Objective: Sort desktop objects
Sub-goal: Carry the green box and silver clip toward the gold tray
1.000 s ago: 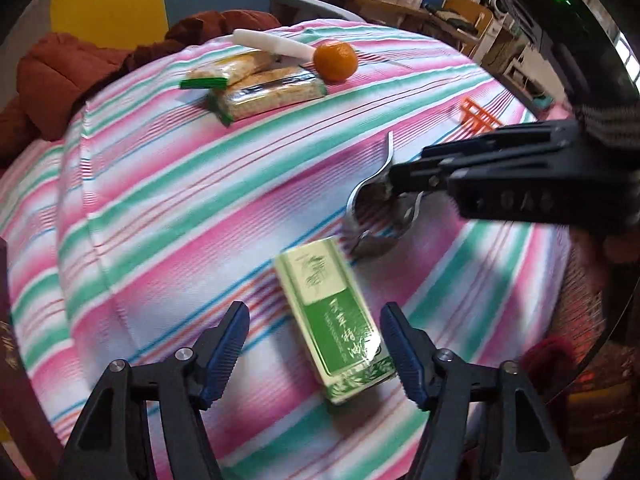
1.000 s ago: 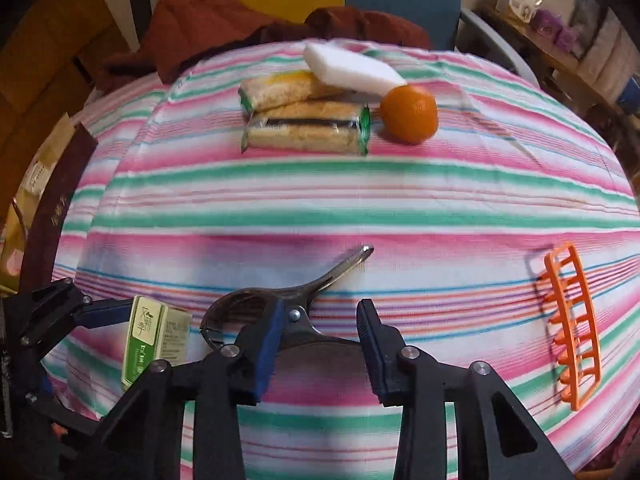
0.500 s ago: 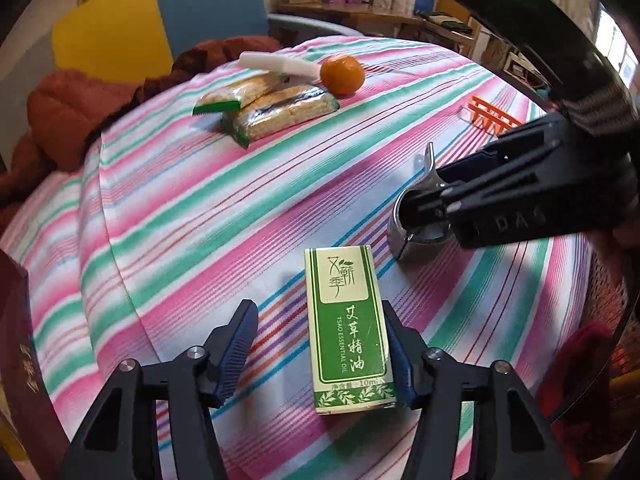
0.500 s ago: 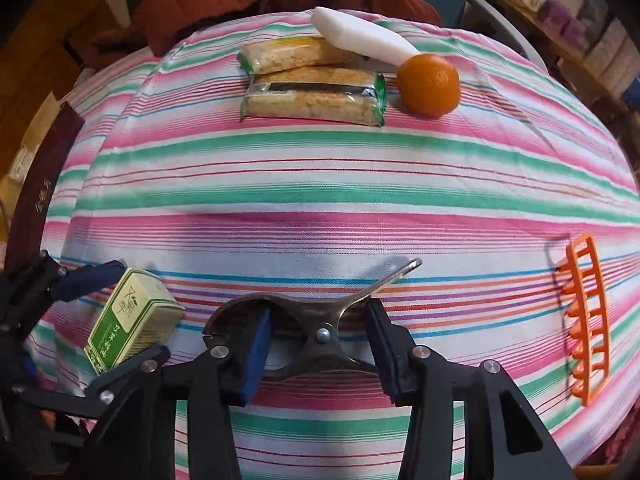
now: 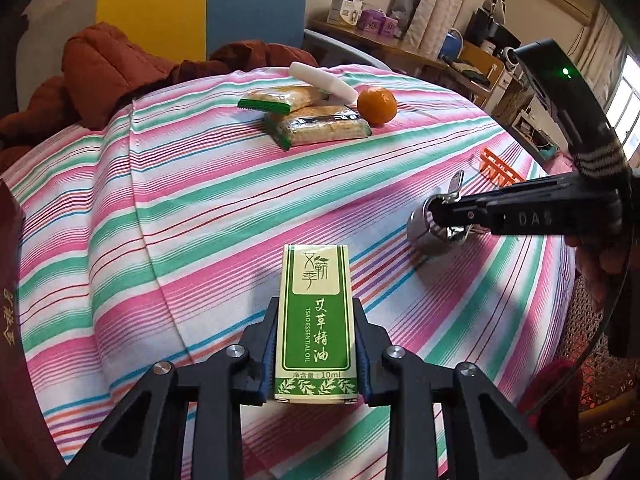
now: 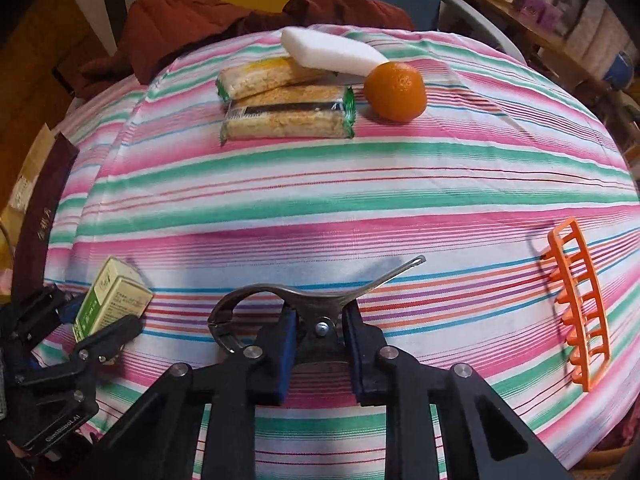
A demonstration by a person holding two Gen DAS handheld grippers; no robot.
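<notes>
Both pairs of fingers have just been closing and are now clamping: the left gripper (image 5: 316, 354) is pinching the green essential oil box (image 5: 315, 320) by its long sides, while the right gripper (image 6: 318, 350) is squeezing the metal spring clip (image 6: 296, 304) at its pivot. Each item is still lying on the striped tablecloth (image 5: 180, 208), so the pick-up step is ending; lifting and carrying them toward their groups is probably coming next, needing a clean rise. At the far edge, 2 cracker packets (image 6: 286, 114), a white eraser-like block (image 6: 332, 54) and a mandarin (image 6: 395, 91) are sitting together; an orange hair claw (image 6: 576, 308) is lying alone to the right, with cluttered shelves behind
</notes>
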